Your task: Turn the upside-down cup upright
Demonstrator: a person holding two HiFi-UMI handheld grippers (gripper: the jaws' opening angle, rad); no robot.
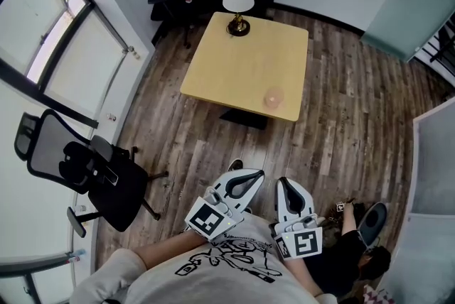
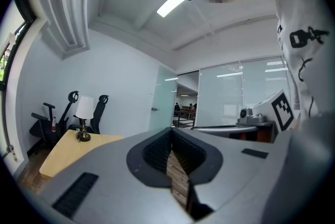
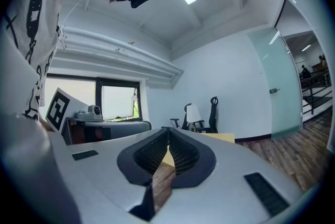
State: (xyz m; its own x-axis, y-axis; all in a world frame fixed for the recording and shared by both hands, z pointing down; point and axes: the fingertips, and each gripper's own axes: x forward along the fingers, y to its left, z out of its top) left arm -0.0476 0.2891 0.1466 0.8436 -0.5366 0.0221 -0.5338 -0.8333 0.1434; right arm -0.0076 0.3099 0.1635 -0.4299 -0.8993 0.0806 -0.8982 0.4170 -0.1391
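I see my left tool (image 1: 254,174) and right tool (image 1: 281,183) held side by side close to my chest, over the wooden floor (image 1: 341,125), both with jaws closed together and nothing between them. The pinkish translucent cup (image 1: 274,96) stands well ahead on the square table (image 1: 234,68), near its nearer right corner, far from the lamp (image 1: 238,1) at the far edge.

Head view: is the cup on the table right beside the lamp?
No, the cup sits by the near edge of the table, while the lamp stands at its far edge.
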